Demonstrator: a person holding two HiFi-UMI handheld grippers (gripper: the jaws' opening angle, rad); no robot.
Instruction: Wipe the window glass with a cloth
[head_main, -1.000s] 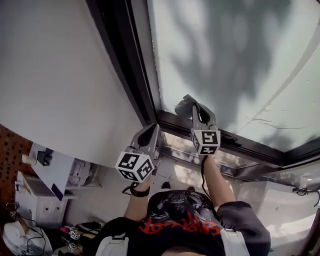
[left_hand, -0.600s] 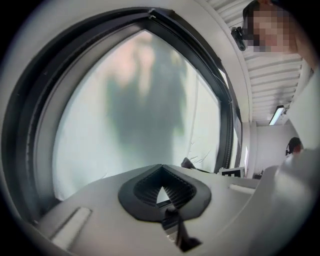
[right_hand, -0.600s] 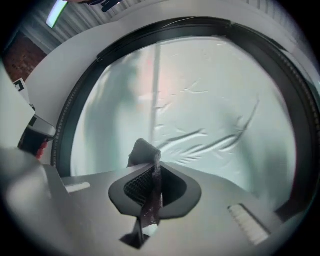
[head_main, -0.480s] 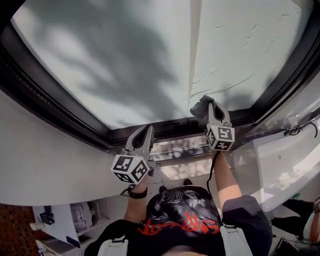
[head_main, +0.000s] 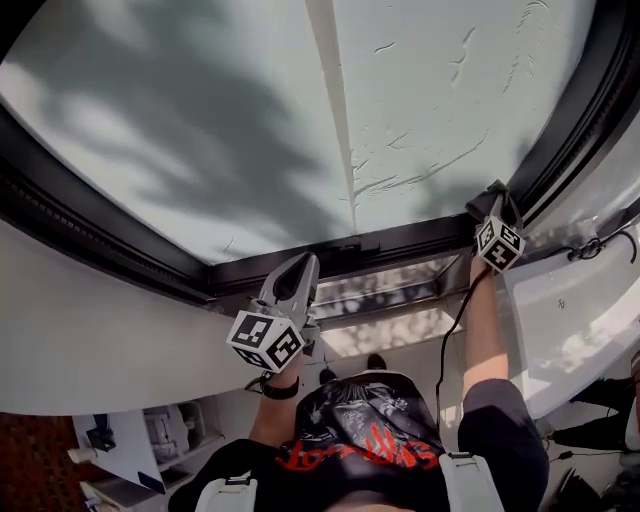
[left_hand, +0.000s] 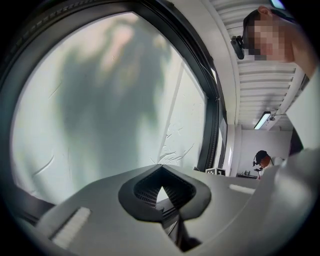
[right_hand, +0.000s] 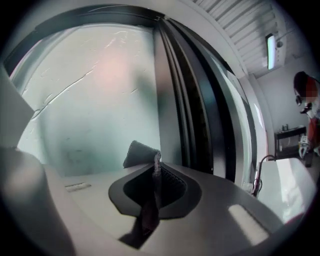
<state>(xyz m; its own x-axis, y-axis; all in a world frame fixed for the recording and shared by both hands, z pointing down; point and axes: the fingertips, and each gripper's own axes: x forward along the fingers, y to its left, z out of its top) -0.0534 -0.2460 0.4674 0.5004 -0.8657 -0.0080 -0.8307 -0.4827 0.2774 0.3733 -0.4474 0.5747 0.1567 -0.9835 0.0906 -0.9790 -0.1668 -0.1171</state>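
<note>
The window glass (head_main: 200, 120) fills the top of the head view, frosted and shadowed, with scratch-like lines on its right pane (head_main: 420, 150). My right gripper (head_main: 498, 198) is up at the glass's lower right corner, by the black frame. It is shut on a grey cloth (head_main: 482, 206). In the right gripper view the cloth (right_hand: 140, 152) sticks out past the closed jaws of the right gripper (right_hand: 156, 159), against the glass (right_hand: 90, 100). My left gripper (head_main: 303, 266) hangs lower, by the bottom frame, shut and holding nothing. In its own view the left gripper (left_hand: 160, 167) faces the glass (left_hand: 100, 100).
A black window frame (head_main: 330, 255) borders the glass, with a pale vertical strip (head_main: 335, 120) dividing the panes. White wall (head_main: 90, 330) lies below left. A cable (head_main: 600, 245) hangs at the right sill. White shelving (head_main: 160, 435) stands below. Another person (right_hand: 307, 100) is far right.
My right gripper has swept the cloth rightward along the glass's lower edge to the right-hand frame. The left gripper shifted a little right, and the head view swung right.
</note>
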